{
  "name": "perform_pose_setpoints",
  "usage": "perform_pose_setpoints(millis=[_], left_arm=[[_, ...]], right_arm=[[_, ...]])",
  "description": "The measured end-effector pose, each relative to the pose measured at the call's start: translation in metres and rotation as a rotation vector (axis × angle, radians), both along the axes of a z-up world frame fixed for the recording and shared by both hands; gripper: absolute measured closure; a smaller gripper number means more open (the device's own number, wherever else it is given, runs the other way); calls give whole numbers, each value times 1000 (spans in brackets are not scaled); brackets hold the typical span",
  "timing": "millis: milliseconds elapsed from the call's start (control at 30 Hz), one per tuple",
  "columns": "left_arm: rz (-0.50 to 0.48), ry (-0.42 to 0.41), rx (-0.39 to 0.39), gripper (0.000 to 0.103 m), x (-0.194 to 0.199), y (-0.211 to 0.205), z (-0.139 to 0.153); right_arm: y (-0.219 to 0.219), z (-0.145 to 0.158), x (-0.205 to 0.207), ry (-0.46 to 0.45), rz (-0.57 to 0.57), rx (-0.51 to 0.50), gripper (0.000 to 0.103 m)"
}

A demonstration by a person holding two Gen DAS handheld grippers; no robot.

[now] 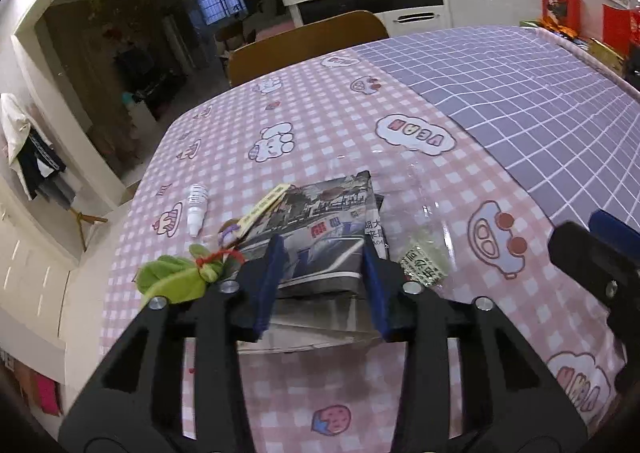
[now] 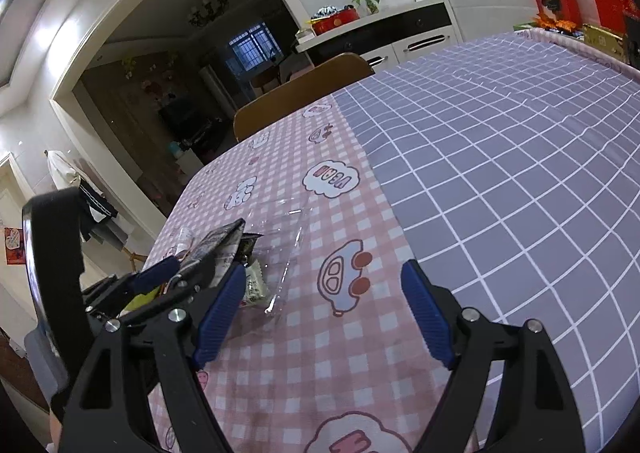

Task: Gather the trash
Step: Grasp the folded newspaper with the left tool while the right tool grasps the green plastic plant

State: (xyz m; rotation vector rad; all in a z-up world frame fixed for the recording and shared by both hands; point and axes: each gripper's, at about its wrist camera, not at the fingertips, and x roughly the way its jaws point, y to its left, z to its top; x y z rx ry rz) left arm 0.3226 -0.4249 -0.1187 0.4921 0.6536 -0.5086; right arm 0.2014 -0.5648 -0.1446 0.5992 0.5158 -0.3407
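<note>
Folded newspaper (image 1: 320,229) flat on pink cloth; small wrapper (image 1: 424,267), perhaps crumpled, beside it

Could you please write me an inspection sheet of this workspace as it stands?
Surface: table under a pink checked cartoon cloth, with a purple grid cloth on the far right part.
Job's things: folded newspaper on the pink cloth; small printed wrapper and clear plastic film to its right.
Clutter: green leafy bundle tied with red string; small white dropper bottle lying down.
Grippers: left gripper has its fingers closed on the newspaper's two sides; right gripper open over bare cloth.
Cables: nothing seen.
Surroundings: wooden chair at the far edge, a white cabinet and a dark room beyond.
</note>
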Motion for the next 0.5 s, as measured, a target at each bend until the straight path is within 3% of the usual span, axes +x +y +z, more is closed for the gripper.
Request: perform_pose_setpoints(millis=[133, 233, 333, 433, 500], left_arm=[[15, -3, -102, 82, -3, 14, 19], [34, 19, -261, 89, -5, 40, 46], [53, 42, -373, 96, -6, 66, 64], [57, 88, -520, 97, -12, 100, 83], [75, 59, -550, 97, -19, 115, 90]], right_arm=[[3, 2, -2, -11, 3, 0, 25], [6, 4, -4, -29, 12, 11, 25], [14, 9, -6, -38, 31, 8, 25], [27, 15, -4, -51, 63, -3, 25], [38, 20, -1, -60, 97, -4, 25]])
